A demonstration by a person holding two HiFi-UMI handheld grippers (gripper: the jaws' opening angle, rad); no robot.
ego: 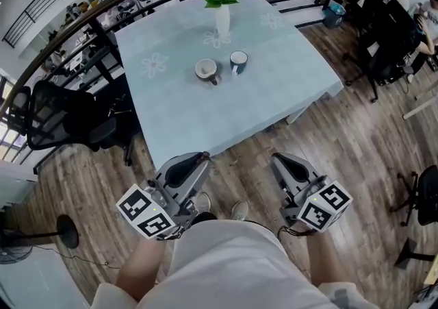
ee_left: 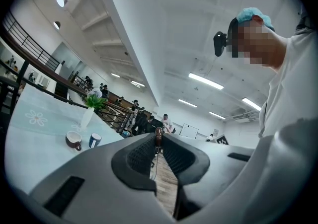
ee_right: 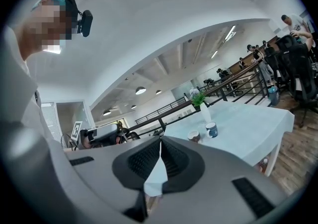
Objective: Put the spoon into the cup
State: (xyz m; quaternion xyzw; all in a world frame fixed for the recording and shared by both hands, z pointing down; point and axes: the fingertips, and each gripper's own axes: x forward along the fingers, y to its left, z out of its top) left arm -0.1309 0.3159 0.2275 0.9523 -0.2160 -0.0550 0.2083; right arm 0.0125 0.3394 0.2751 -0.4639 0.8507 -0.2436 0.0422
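A brown cup [ego: 206,69] and a blue mug [ego: 238,61] stand side by side on the pale blue tablecloth [ego: 274,99], far ahead of both grippers. My left gripper [ego: 203,156] hangs over the wooden floor short of the table's near edge. In the left gripper view its jaws [ee_left: 159,141] are closed on a thin brown spoon [ee_left: 159,134], whose end pokes out at the tips. The right gripper [ego: 276,157] is level with it, and its jaws [ee_right: 160,139] meet with nothing between them. Both cups also show in the gripper views: brown cup [ee_left: 73,140], blue mug [ee_right: 211,129].
A white vase with a green plant [ego: 222,18] stands behind the cups. Black office chairs [ego: 61,119] sit at the table's left, and more chairs with seated people [ego: 387,33] at the right. A dark railing [ego: 82,20] runs behind the table. A fan base [ego: 65,232] is at lower left.
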